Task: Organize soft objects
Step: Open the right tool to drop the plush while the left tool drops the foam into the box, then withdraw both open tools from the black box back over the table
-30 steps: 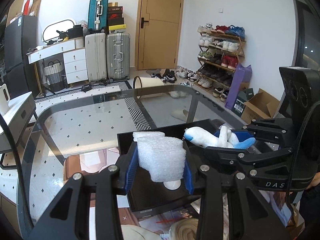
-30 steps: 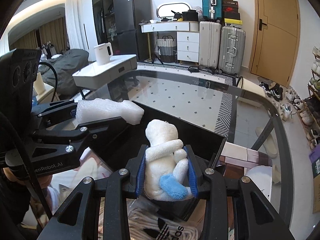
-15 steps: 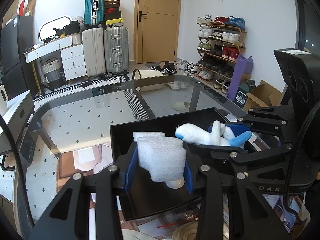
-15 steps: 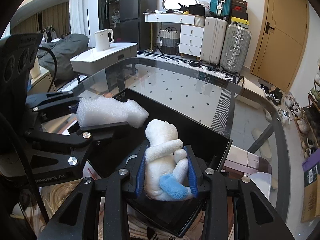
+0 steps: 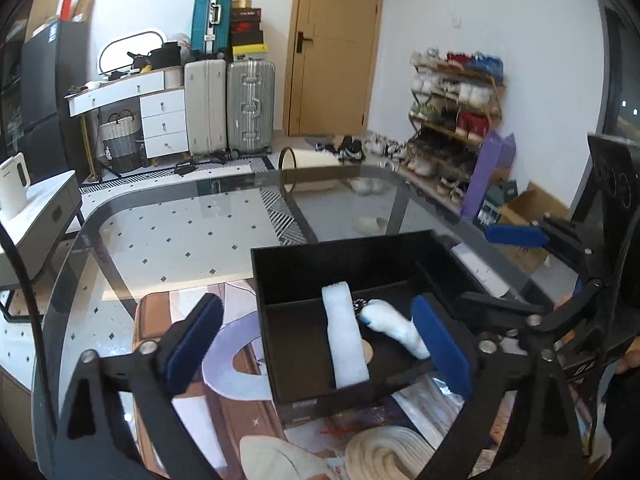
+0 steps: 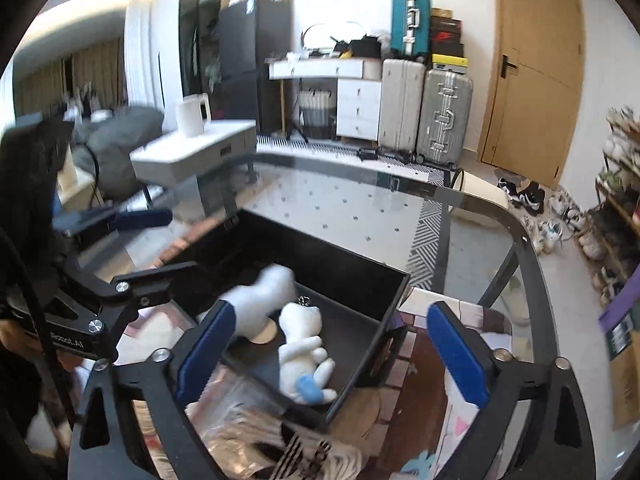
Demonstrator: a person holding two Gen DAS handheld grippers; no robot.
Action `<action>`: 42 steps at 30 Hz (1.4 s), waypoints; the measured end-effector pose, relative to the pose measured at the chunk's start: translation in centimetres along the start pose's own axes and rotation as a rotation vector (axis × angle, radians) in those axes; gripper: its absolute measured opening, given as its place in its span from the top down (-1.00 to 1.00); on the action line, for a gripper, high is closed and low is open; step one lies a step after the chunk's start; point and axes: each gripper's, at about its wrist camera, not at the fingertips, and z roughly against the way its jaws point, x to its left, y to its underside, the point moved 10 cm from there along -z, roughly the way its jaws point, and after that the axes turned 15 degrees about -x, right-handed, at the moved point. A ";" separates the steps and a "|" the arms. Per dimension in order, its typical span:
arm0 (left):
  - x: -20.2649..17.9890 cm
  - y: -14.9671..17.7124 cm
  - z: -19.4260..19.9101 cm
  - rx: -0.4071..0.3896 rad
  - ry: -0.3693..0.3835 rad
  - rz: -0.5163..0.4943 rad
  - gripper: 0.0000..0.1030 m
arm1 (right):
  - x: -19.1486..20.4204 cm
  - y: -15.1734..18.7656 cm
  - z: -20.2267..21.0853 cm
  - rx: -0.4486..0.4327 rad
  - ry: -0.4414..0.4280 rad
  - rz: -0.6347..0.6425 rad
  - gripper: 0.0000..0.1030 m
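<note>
A black open box [image 5: 320,264] [image 6: 384,308] stands on the glass table. Inside it lie a white foam block [image 5: 346,338] [image 6: 266,296] and a white plush toy [image 5: 394,330] [image 6: 306,356] with a blue foot. My left gripper [image 5: 320,348] is open and empty, its blue pads wide apart above the box's front. My right gripper [image 6: 332,356] is open and empty above the plush toy. The right gripper's body shows at the right of the left wrist view, and the left gripper's body at the left of the right wrist view.
The glass table [image 5: 180,232] carries a coiled white rope [image 5: 384,456] and a bagged striped garment [image 6: 296,452] near the front edge. Printed paper lies under the glass. A white side table with a kettle [image 6: 192,116] stands at the left.
Both grippers opened. The foam block dropped from the left gripper into the box, and the plush toy dropped from the right gripper into the box. Both grippers pulled back a little.
</note>
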 end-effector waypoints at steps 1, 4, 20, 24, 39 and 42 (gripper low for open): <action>0.1 0.0 0.4 -0.003 -0.009 0.001 -0.94 | -0.1 -0.3 0.7 -0.020 0.001 -0.020 -0.98; 0.2 -0.1 1.7 -0.027 -0.040 -0.018 -1.00 | 0.2 -0.7 2.4 -0.059 -0.007 -0.057 -0.99; 1.1 0.9 6.6 -0.099 -0.107 -0.014 -1.00 | 2.0 0.7 8.2 -0.164 0.007 -0.066 -0.99; 0.7 1.7 7.1 -0.091 -0.104 -0.021 -1.00 | 2.3 1.8 8.6 -0.159 0.006 -0.085 -0.99; 0.7 4.4 8.4 -0.063 -0.102 -0.004 -1.00 | 3.7 4.6 10.1 -0.131 0.004 -0.080 -0.99; 0.7 5.0 8.6 -0.059 -0.097 -0.004 -0.99 | 3.5 5.4 10.2 -0.114 0.006 -0.083 -0.99</action>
